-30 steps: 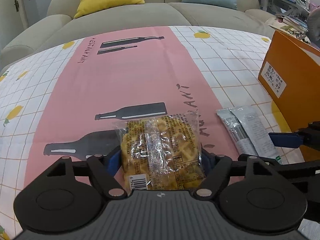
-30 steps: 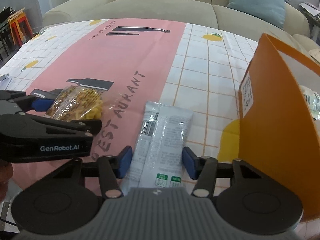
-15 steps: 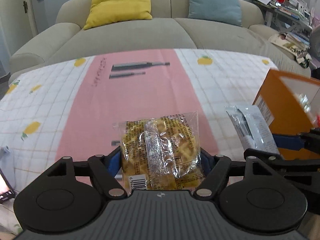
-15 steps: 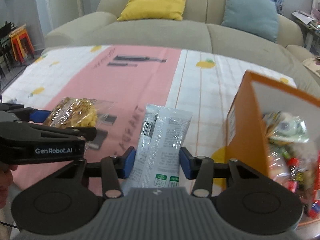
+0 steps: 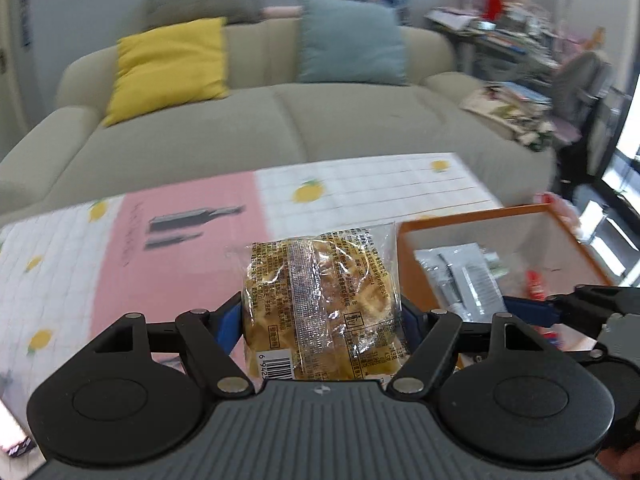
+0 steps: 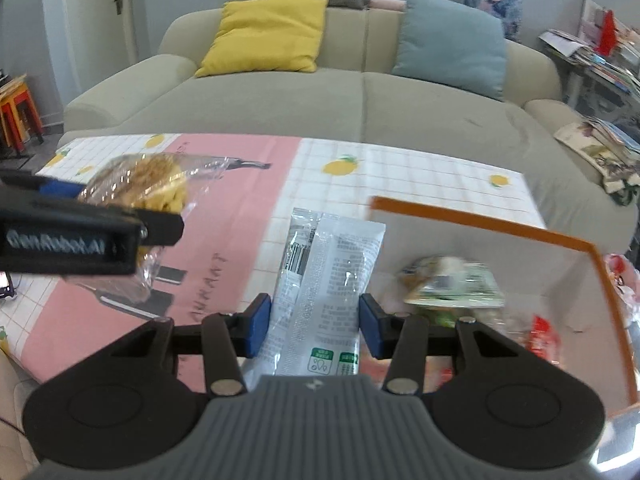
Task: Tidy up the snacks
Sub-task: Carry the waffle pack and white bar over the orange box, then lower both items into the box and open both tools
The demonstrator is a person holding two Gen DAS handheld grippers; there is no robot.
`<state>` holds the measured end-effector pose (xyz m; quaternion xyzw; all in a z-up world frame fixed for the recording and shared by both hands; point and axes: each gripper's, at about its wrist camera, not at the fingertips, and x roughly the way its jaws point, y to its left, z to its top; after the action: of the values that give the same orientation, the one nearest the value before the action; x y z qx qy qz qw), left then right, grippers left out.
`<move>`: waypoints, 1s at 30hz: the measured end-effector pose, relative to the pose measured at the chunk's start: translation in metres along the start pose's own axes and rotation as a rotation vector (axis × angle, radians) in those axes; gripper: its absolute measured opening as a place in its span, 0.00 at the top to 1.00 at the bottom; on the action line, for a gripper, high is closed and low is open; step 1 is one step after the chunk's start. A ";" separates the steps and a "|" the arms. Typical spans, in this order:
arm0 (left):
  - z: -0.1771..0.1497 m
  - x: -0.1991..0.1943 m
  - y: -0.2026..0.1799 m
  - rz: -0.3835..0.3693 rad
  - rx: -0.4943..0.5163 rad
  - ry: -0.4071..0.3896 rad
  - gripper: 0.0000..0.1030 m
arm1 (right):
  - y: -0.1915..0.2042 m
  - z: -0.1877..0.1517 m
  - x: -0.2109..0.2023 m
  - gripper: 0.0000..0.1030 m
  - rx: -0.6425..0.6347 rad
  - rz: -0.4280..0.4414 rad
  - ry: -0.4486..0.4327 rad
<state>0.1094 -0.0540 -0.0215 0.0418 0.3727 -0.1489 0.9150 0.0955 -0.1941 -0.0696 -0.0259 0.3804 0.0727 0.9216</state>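
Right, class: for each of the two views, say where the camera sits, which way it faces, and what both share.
Left wrist: on the left gripper, facing forward and down at its waffle packet and the orange box; own fingers show.
Right wrist: on the right gripper, facing its white sachet; own fingers show.
Shared: both packets, box, sofa, each other's gripper.

The snacks inside the orange box [image 6: 476,222] are smeared; one looks like a green-and-white packet [image 6: 452,284], perhaps. The gripper body hides the near ends of the yellow packet [image 5: 320,300] and grey packet [image 6: 324,288].
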 end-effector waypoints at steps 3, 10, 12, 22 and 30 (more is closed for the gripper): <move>0.017 0.008 -0.033 -0.092 0.031 0.018 0.17 | -0.039 -0.001 -0.013 0.55 0.015 -0.005 0.010; 0.047 0.066 -0.127 -0.252 0.170 0.128 0.17 | -0.142 -0.001 -0.014 0.55 0.025 -0.085 0.090; 0.047 0.092 -0.144 -0.264 0.190 0.187 0.17 | -0.165 -0.004 -0.003 0.55 0.011 -0.076 0.142; 0.033 0.172 -0.171 -0.252 0.182 0.372 0.17 | -0.205 -0.022 0.047 0.55 -0.038 -0.095 0.234; 0.030 0.186 -0.178 -0.246 0.213 0.425 0.09 | -0.203 -0.028 0.057 0.53 -0.120 -0.100 0.275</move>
<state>0.2015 -0.2741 -0.1236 0.1225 0.5410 -0.2852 0.7816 0.1467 -0.3916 -0.1310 -0.1097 0.4963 0.0450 0.8600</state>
